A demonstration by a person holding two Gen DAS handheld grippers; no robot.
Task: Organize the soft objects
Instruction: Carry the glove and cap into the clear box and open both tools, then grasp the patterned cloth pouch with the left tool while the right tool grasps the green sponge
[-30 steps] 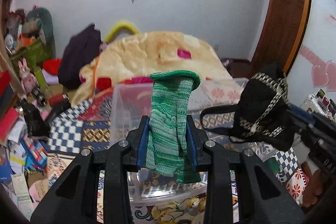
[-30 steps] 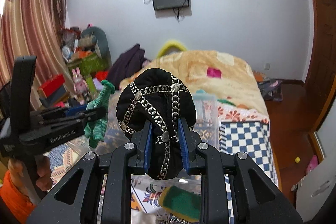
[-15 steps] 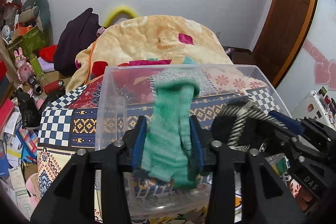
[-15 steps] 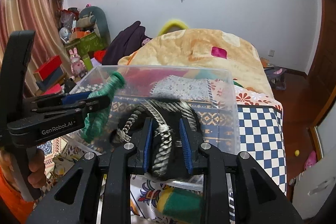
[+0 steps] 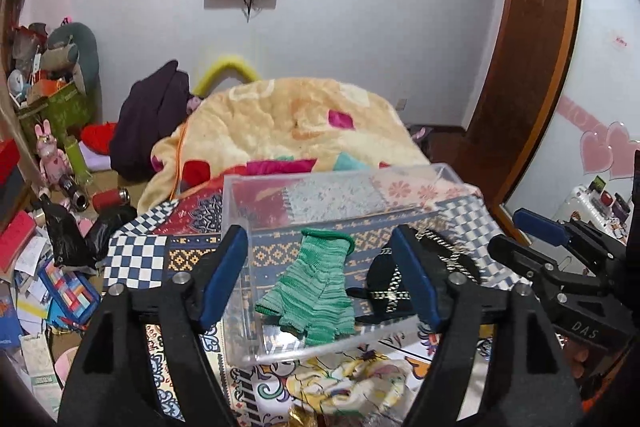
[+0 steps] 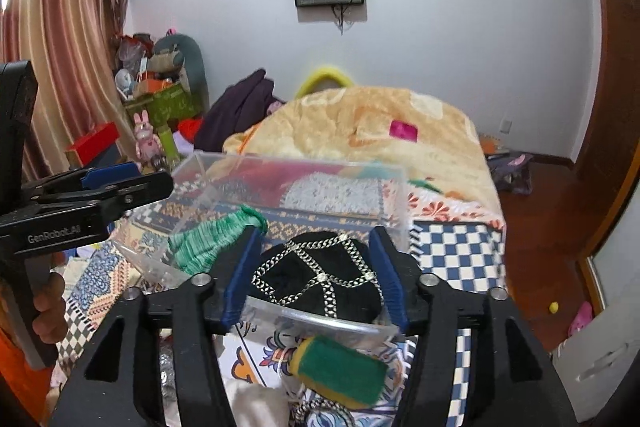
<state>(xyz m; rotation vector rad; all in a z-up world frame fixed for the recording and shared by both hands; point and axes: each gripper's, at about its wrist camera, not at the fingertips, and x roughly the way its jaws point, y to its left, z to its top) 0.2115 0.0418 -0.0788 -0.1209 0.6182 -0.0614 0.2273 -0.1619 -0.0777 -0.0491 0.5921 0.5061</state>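
A clear plastic bin (image 5: pixel 344 183) (image 6: pixel 224 163) stands on the patterned bed cover. A green knit glove (image 5: pixel 318 291) (image 6: pixel 208 239) lies flat inside it. A black cap with silver chain trim (image 5: pixel 390 289) (image 6: pixel 320 275) lies in the bin beside the glove, to its right. My left gripper (image 5: pixel 320 271) is open above the bin's near edge, with the glove below it and free. My right gripper (image 6: pixel 316 267) is open around the cap without touching it. The right gripper also shows in the left wrist view (image 5: pixel 536 239), and the left gripper in the right wrist view (image 6: pixel 120 187).
A green and yellow sponge (image 6: pixel 340 371) and crumpled cloth (image 5: pixel 348 383) lie in front of the bin. A peach blanket (image 5: pixel 288 123) is heaped behind it. Toys and boxes (image 5: pixel 44 163) clutter the floor at left. A wooden door (image 5: pixel 520 75) stands at right.
Both grippers lowered their items into the bin and opened. The glove and the cap now lie loose on the bin floor.
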